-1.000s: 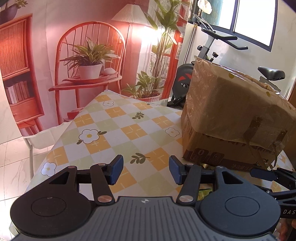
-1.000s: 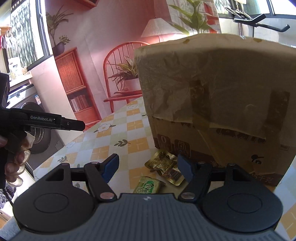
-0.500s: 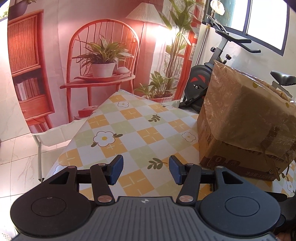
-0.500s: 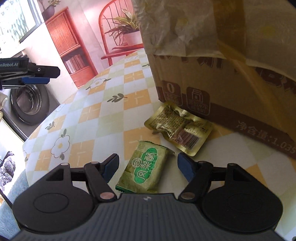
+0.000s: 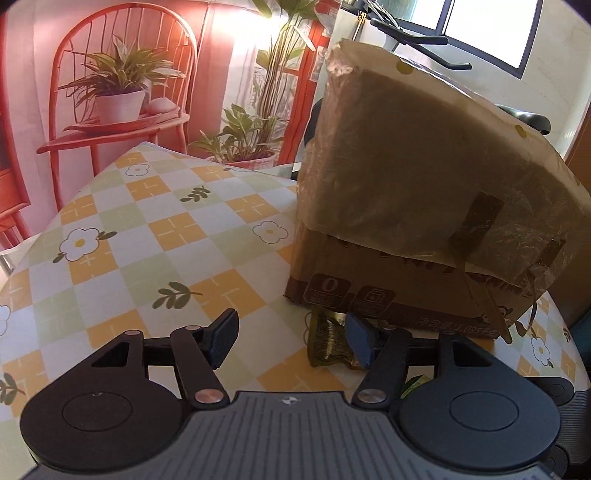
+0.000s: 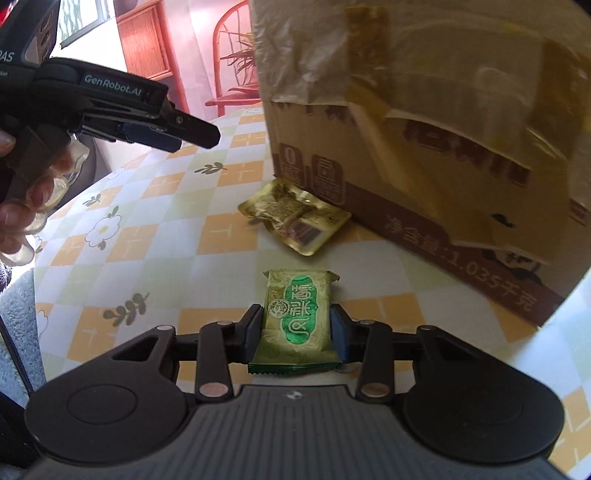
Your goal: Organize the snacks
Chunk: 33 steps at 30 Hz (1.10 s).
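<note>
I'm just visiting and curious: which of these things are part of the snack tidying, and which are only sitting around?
Part of the job:
- green snack packet, clamped in the right gripper
- gold snack packet, on the table by the box
- cardboard box
- left gripper, open

Just around:
- flowered tablecloth
- red chair with potted plant
- exercise bike

Matte black gripper (image 6: 297,328), blue pads (image 5: 360,341), ribbed grey housing, white "GenRobot.AI" lettering.

Your right gripper (image 6: 297,328) has just clamped shut, angled downward; your left gripper (image 5: 291,341) has just been opening, nothing between its jaws.
</note>
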Tool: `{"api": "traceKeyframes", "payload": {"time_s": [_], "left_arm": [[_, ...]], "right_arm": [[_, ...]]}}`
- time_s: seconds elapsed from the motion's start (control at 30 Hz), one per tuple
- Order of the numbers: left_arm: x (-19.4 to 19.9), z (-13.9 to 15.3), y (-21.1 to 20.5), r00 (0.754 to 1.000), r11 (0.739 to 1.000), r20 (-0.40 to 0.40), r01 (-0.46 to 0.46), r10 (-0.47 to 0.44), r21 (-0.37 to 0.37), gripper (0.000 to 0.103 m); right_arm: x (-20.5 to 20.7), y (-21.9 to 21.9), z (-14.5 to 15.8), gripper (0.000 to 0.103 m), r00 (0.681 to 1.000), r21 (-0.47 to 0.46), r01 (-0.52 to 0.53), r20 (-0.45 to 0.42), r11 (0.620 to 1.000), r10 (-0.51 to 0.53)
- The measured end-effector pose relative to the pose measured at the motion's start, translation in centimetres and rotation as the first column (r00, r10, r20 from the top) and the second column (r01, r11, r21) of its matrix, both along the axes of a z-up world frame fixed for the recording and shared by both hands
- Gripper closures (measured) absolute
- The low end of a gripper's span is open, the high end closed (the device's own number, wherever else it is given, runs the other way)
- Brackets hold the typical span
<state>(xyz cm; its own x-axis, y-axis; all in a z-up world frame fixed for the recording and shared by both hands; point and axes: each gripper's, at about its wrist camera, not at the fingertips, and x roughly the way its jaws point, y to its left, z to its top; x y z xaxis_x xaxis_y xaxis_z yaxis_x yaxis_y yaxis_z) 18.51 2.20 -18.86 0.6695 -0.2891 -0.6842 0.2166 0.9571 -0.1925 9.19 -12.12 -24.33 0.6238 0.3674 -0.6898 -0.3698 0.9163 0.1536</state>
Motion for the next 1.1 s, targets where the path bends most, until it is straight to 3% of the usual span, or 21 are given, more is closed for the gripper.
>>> {"api": "traceKeyframes", "payload": {"time_s": [0.13, 0.33, 0.43, 0.83, 0.9, 0.93, 1.0, 1.1], "left_arm": [[0.7, -2.1, -3.0, 1.0, 1.0, -0.012, 0.025, -0.025, 0.009, 0.033], [2.1, -4.5, -4.2, 0.999, 0.999, -0.033, -0.032, 0.033, 0.019, 0.033], [2.4, -4.9, -4.9, 0.999, 0.999, -0.042, -0.002, 0.004, 0.042, 0.033], [3.1, -5.9, -6.8, 0.999, 0.995, -0.035, 0.009, -0.006, 0.094, 0.035], [2.9, -5.9, -6.9, 1.0, 0.994, -0.028, 0.009, -0.006, 0.105, 0.045], [2.8, -5.8, -6.9, 1.0, 0.994, -0.025, 0.011, -0.008, 0.111, 0.057], [2.3, -5.7, -6.7, 1.0, 0.993, -0.026, 0.013, -0.01, 0.118, 0.059], [1.0, -5.1, -6.5, 1.0, 0.99, -0.007, 0.019, -0.018, 0.14, 0.072]], "right_arm": [[0.1, -2.6, -0.2, 0.062, 0.997, -0.01, 0.069, 0.03, 0.998, -0.068], [0.5, -3.9, -0.8, 0.062, 0.99, -0.022, 0.108, 0.093, 0.994, -0.106], [-0.1, -4.2, -1.3, 0.062, 0.985, -0.011, 0.112, 0.133, 0.994, -0.11], [-0.2, -4.3, -1.4, 0.062, 0.984, 0.01, 0.119, 0.133, 0.993, -0.12], [-0.2, -4.3, -1.4, 0.062, 0.984, 0.01, 0.119, 0.133, 0.993, -0.119], [-0.2, -4.3, -1.4, 0.062, 0.984, 0.01, 0.119, 0.133, 0.993, -0.12], [-0.2, -4.3, -1.4, 0.062, 0.984, 0.01, 0.12, 0.133, 0.993, -0.12], [-0.2, -4.3, -1.3, 0.062, 0.984, 0.01, 0.12, 0.133, 0.993, -0.12]]}}
